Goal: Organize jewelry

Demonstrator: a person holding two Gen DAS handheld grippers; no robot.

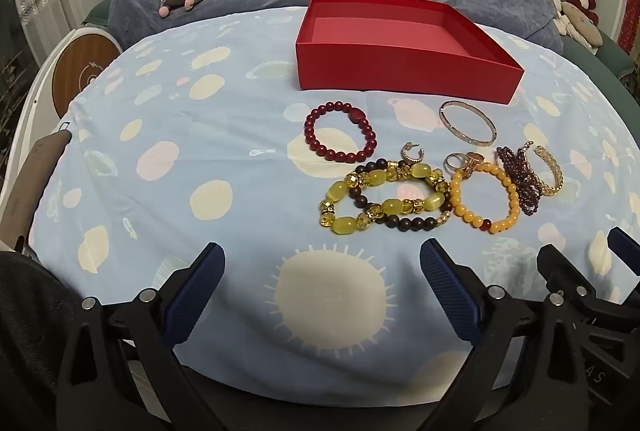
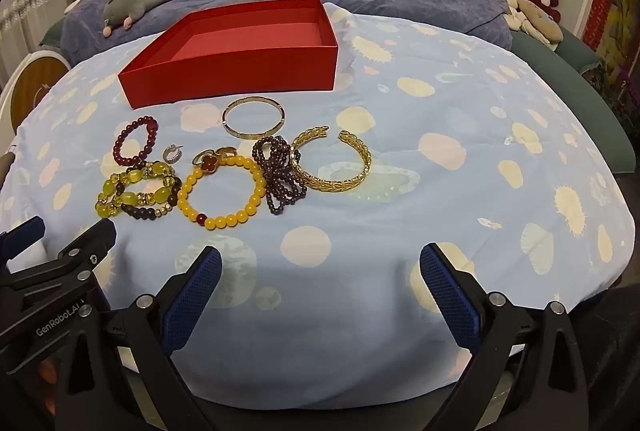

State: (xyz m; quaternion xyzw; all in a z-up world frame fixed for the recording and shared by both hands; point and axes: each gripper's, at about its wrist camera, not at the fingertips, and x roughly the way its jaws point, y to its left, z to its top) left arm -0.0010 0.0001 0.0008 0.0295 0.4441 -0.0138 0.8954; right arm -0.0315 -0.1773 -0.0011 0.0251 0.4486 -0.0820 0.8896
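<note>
Progress zero: red box empty, all jewelry on bench just near of it; left hand-held gripper and right hand-held gripper both spread wide, holding nothing

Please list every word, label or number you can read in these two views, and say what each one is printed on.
"GenRobot.AI": white print on the black body of the left tongs, seen in the right wrist view.
"A S": the visible end of a white print on the black body of the right tongs, the rest cut off.
The red box and the patterned tablecloth show no readable text.
</note>
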